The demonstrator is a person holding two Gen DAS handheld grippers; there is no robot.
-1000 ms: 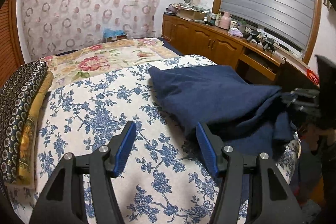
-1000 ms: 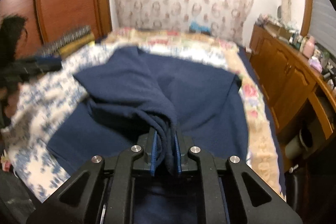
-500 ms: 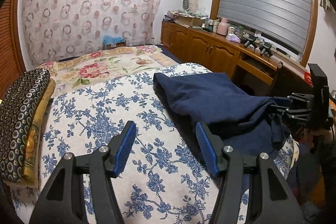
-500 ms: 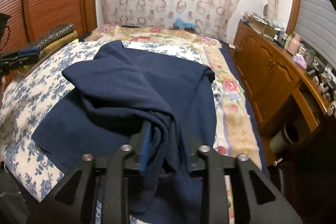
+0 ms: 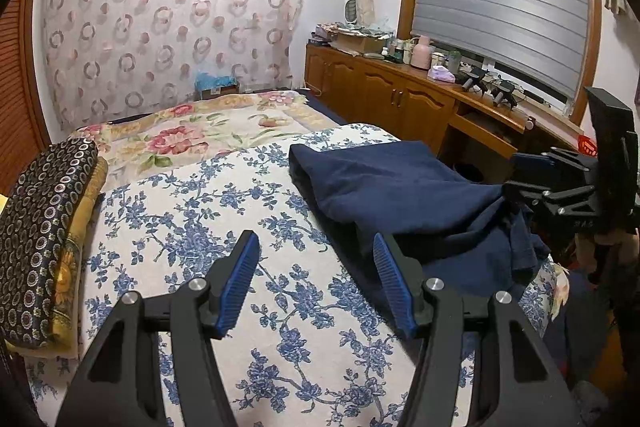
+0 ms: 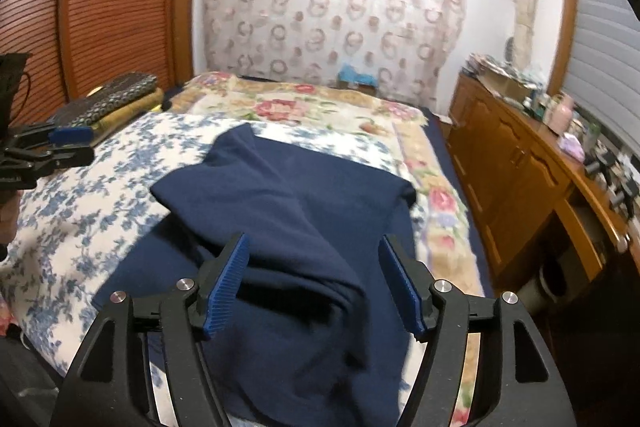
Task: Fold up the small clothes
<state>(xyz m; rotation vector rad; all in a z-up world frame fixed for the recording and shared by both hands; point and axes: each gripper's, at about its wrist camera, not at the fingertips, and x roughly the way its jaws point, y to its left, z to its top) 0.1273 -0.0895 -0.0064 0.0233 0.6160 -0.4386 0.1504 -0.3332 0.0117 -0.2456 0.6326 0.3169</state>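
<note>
A navy blue garment (image 6: 288, 195) lies rumpled and partly folded over itself on the bed's blue-flowered sheet (image 5: 192, 211). In the left wrist view the same navy garment (image 5: 400, 187) lies to the right. My right gripper (image 6: 316, 279) hovers just above the cloth's near heap; its jaws are opening and the pads stand clear of the fabric. My left gripper (image 5: 316, 279) is open over bare sheet, left of the garment, with nothing between its fingers. Each gripper also shows in the other's view: right gripper (image 5: 532, 183), left gripper (image 6: 76, 145).
Folded patterned bedding (image 5: 44, 227) is stacked at the bed's left side. A wooden cabinet (image 5: 380, 95) with cluttered top runs along the right under a shuttered window. A floral blanket (image 5: 200, 131) covers the far bed. A person's hand (image 5: 616, 247) holds the right gripper.
My right gripper was shut on a bunch of the navy cloth; its jaws have spread and the cloth has dropped free onto the bed. The left gripper stayed open in place.
</note>
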